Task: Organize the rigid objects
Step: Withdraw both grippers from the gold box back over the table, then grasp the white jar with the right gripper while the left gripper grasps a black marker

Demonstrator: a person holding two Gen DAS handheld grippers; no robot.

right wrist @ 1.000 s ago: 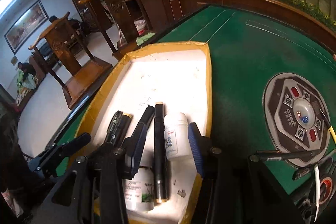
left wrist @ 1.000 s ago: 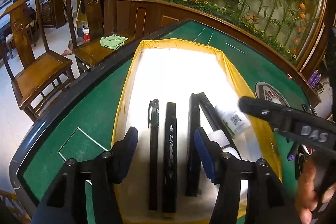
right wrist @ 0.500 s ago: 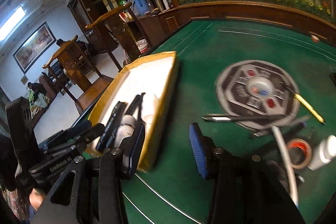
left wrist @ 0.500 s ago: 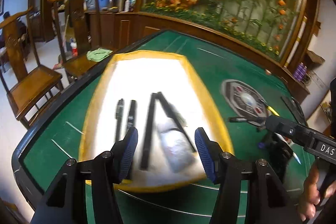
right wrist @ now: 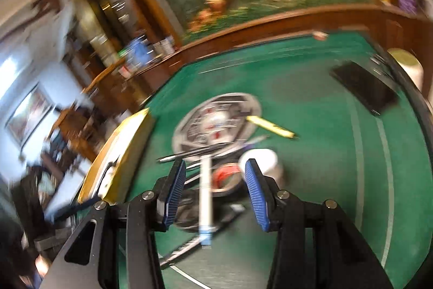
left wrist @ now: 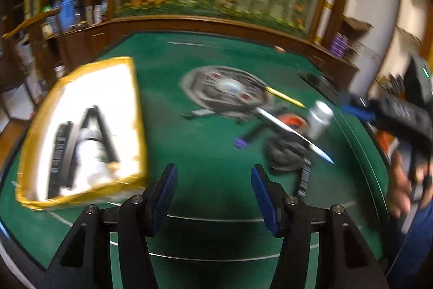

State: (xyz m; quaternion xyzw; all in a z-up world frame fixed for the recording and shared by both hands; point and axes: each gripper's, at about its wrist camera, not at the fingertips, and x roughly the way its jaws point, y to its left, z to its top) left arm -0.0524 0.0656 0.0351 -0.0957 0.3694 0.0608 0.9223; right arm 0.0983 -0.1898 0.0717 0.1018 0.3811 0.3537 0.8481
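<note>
Loosely heaped, the pens (right wrist: 206, 194) and white bottle (right wrist: 266, 163) still to sort lay on the green table (right wrist: 311, 110), right of the yellow tray (left wrist: 136, 110) already holding markers (left wrist: 61, 153). My right gripper (right wrist: 215, 188) hung above the heap, released and empty; my left gripper (left wrist: 213, 191) gaped over bare felt. Crossed pens and a tape roll (right wrist: 227, 175) crowded each other, so a careless pinch might have snagged two or rolled the bottle away. A phone (right wrist: 364, 88) lay near the rim.

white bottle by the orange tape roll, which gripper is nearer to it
Right. The right gripper hangs just short of the white bottle; the left gripper sits farther back over bare green felt.
</note>
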